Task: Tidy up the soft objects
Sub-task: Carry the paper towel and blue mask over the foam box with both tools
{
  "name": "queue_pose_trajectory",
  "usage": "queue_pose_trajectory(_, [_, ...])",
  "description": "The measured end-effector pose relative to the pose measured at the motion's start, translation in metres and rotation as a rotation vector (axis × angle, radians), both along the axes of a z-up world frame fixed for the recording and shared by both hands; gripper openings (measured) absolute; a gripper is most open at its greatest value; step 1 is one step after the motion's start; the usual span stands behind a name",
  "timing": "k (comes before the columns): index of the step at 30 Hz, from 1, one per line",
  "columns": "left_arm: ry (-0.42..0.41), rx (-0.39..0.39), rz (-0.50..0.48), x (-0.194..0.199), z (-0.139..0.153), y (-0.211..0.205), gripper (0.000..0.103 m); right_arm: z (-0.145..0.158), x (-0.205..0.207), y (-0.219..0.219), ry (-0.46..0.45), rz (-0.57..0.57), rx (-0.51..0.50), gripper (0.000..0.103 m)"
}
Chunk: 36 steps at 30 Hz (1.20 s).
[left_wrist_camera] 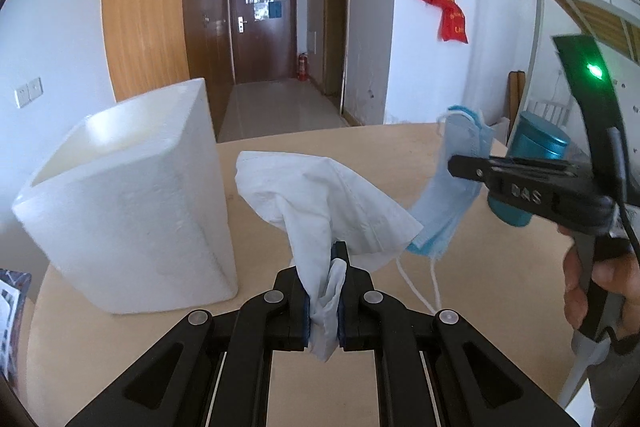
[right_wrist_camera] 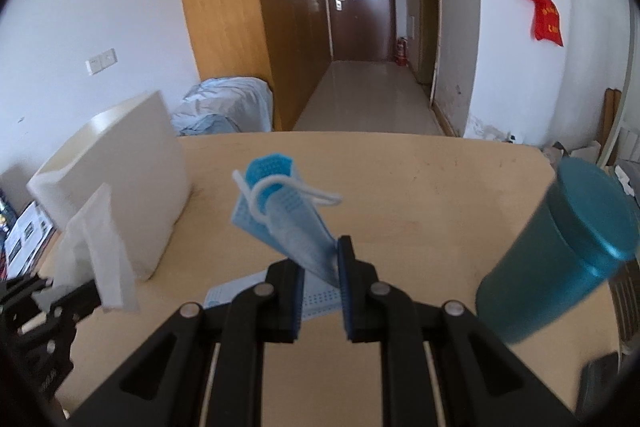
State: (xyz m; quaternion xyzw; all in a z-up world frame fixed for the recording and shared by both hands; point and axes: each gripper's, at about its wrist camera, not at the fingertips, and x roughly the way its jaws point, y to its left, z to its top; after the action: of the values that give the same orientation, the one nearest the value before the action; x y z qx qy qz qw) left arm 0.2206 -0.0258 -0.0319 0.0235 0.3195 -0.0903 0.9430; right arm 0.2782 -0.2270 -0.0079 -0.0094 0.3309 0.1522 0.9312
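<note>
My left gripper (left_wrist_camera: 325, 281) is shut on a white tissue (left_wrist_camera: 320, 199), which stands up crumpled above the round wooden table (left_wrist_camera: 280, 387). My right gripper (right_wrist_camera: 320, 267) is shut on a blue face mask (right_wrist_camera: 286, 223) and holds it above the table; the mask's white ear loops hang loose. In the left wrist view the right gripper (left_wrist_camera: 454, 165) comes in from the right with the mask (left_wrist_camera: 448, 195) dangling. In the right wrist view the left gripper (right_wrist_camera: 90, 291) with the tissue (right_wrist_camera: 96, 247) is at the lower left. An open white foam box (left_wrist_camera: 128, 203) stands at the table's left, beside the tissue.
A teal lidded canister (right_wrist_camera: 560, 251) stands at the table's right, close to my right gripper; it also shows in the left wrist view (left_wrist_camera: 528, 163). Magazines (right_wrist_camera: 24, 239) lie beyond the table's left edge. A hallway with a door lies past the far edge.
</note>
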Motion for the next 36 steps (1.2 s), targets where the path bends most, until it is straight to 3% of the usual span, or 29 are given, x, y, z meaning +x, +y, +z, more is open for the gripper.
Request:
queue_pose_trajectory(11, [-0.017,0.006,0.005,-0.042,0.003,0.005,0.009,-0.001,-0.039,0.008,-0.022,0.054,0.025,0.019])
queue_pose_trajectory(36, [-0.091,0.009,0.266,-0.087,0.026,0.098,0.009,0.026,-0.052,0.113,-0.091,0.329,0.052,0.019])
